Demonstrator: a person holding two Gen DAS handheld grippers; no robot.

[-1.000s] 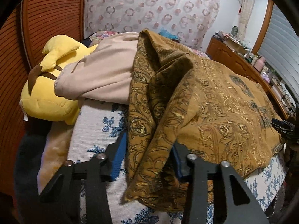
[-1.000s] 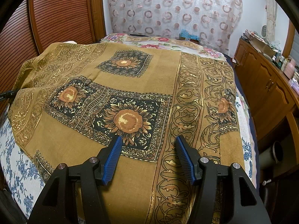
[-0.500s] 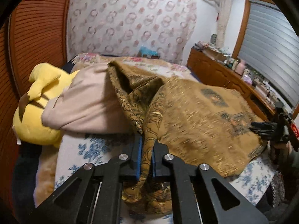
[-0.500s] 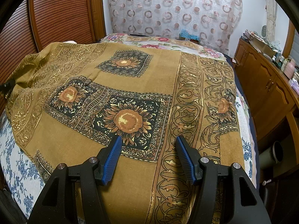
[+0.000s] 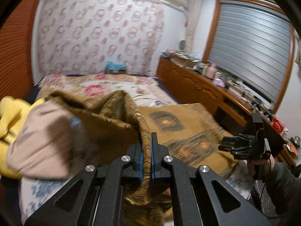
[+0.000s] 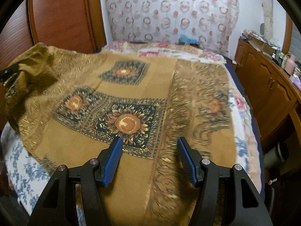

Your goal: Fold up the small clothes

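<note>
My left hand-held gripper (image 5: pixel 146 157) is clamped on the brown scarf's (image 6: pixel 131 98) edge, lifted at nine o'clock over the bed (image 6: pixel 242 113); right hand-held gripper (image 6: pixel 149 159) hovers open. I'd carry across slowly, keeping the edge taut.

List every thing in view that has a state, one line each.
Left hand-held gripper: shut on the brown patterned cloth.
Right hand-held gripper: open, holding nothing, above the cloth.
Brown patterned cloth: mostly spread on the bed, left edge lifted and bunched.
Window blind: lowered.
Cabinet doors: closed.
</note>
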